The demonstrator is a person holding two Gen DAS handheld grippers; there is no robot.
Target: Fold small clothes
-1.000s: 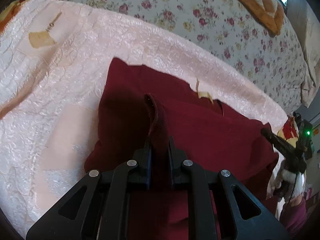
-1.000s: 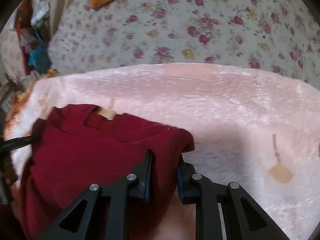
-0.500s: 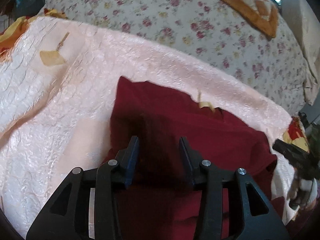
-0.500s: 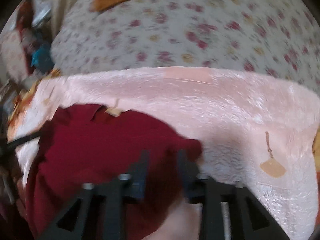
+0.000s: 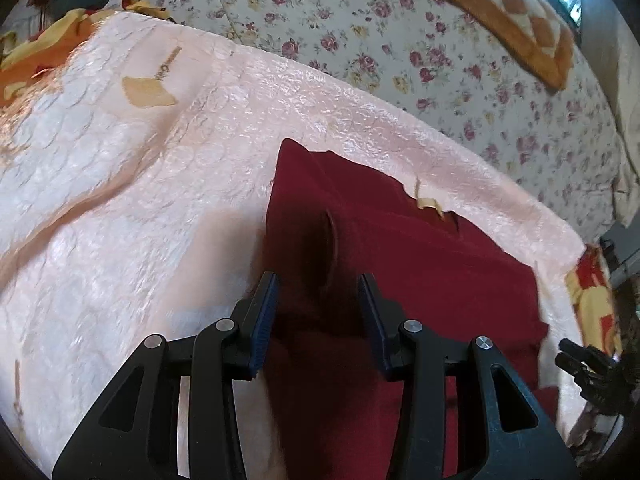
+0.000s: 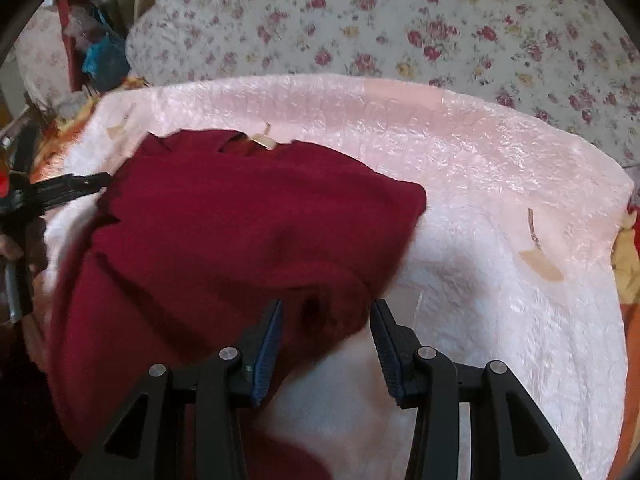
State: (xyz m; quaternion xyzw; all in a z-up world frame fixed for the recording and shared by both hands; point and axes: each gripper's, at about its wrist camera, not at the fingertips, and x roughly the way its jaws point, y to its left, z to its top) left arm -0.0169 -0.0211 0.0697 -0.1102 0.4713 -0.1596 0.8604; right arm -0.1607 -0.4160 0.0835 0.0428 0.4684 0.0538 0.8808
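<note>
Pink blanket [image 5: 168, 184] on bed carries maroon garment [image 5: 440, 264]; left tool [image 5: 318, 312] opening, right tool [image 6: 326, 340] parted, both clear of cloth. Fold laid; next probably regrasp an edge.

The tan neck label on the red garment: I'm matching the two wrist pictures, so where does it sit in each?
Left wrist: neck label right of centre, at the dark red garment's far edge.
Right wrist: label upper left of centre, again at the garment's far edge.
Shared landmark: the pink blanket beneath, floral quilt beyond.
</note>
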